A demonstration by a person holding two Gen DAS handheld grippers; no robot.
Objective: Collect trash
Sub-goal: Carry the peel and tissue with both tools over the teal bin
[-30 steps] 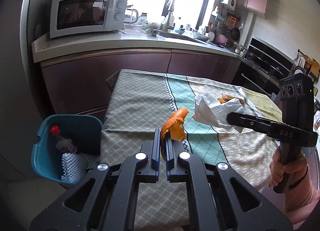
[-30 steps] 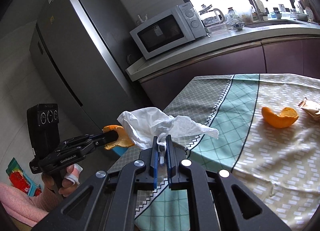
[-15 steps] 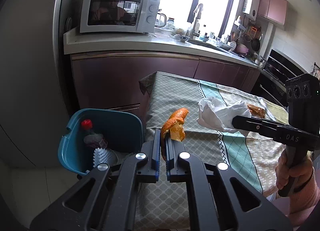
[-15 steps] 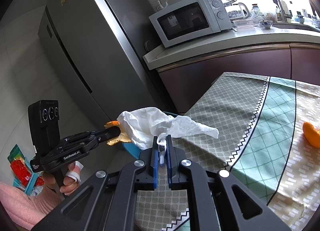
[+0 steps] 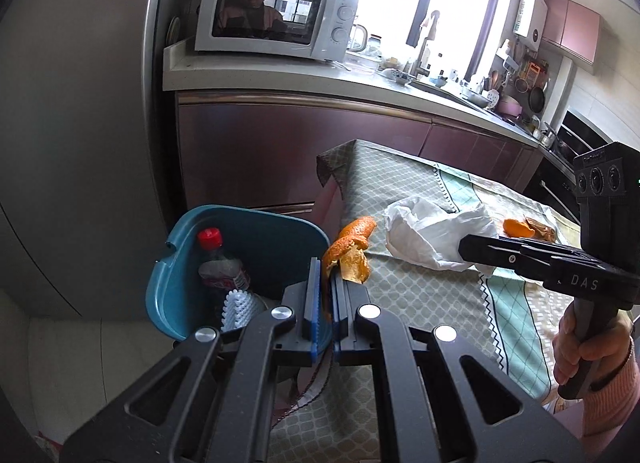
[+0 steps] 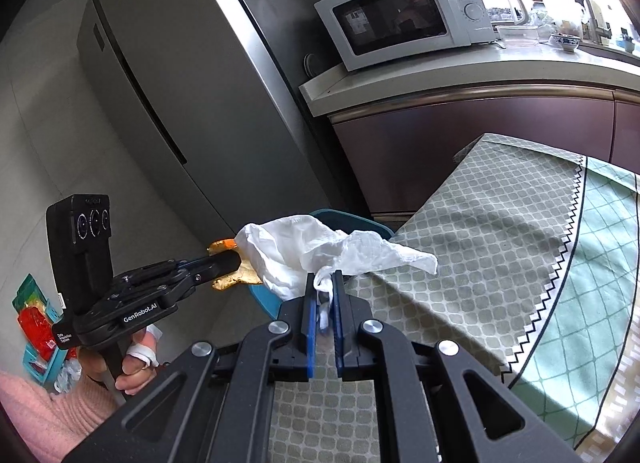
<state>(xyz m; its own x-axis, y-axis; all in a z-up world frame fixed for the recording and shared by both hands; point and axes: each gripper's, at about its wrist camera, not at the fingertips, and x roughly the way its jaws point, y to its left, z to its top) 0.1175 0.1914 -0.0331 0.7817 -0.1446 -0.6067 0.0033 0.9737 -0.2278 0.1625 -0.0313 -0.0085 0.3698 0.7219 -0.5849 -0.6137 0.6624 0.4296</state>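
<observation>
Orange peel (image 5: 349, 253) sits pinched in my left gripper (image 5: 325, 295); the right gripper (image 6: 323, 305) clamps the white plastic bag (image 6: 320, 251). I want both squarely over the teal bin (image 5: 248, 231) before letting go. A second ago the bin sat further left.

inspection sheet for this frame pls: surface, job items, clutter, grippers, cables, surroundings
Surface: table under a patterned cloth.
Job's things: orange peel, white plastic bag, blue bin beside the table holding a red-capped bottle; more peel on the cloth.
Clutter: white brush in the bin.
Grippers: left gripper shut on peel; right gripper shut on bag.
Cables: nothing seen.
Surroundings: microwave, fridge.
</observation>
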